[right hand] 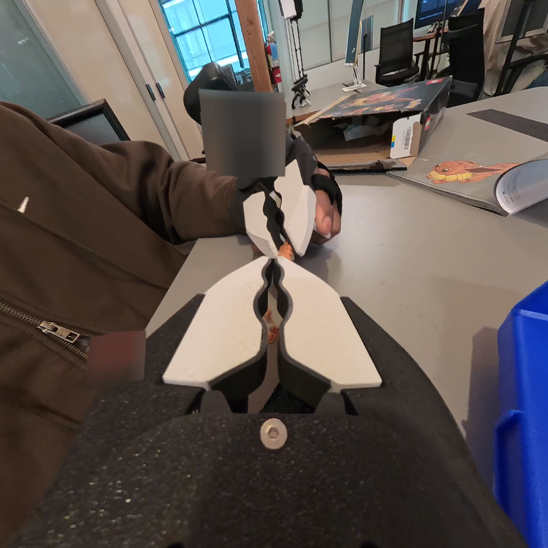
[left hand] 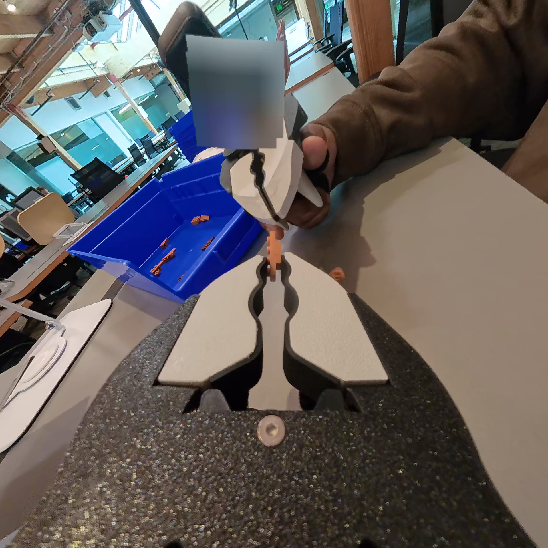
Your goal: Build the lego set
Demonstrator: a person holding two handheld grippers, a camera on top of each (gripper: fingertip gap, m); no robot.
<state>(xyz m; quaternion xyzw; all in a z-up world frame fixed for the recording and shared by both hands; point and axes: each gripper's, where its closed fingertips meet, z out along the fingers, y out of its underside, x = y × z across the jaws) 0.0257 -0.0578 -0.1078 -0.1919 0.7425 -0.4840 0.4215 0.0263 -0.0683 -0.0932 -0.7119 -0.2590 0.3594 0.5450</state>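
I see left hand-held gripper clamped on orange brick piece; right hand-held gripper closed at its top, beside blue bin.

Orange brick piece, blue bin (grey table).

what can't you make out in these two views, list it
- Left wrist view: the top of the orange brick piece held by the left gripper hides behind the right gripper.
- Right wrist view: the blue bin is cut off by the right edge.
- Both views: mosaic patches cover the grippers' upper parts.
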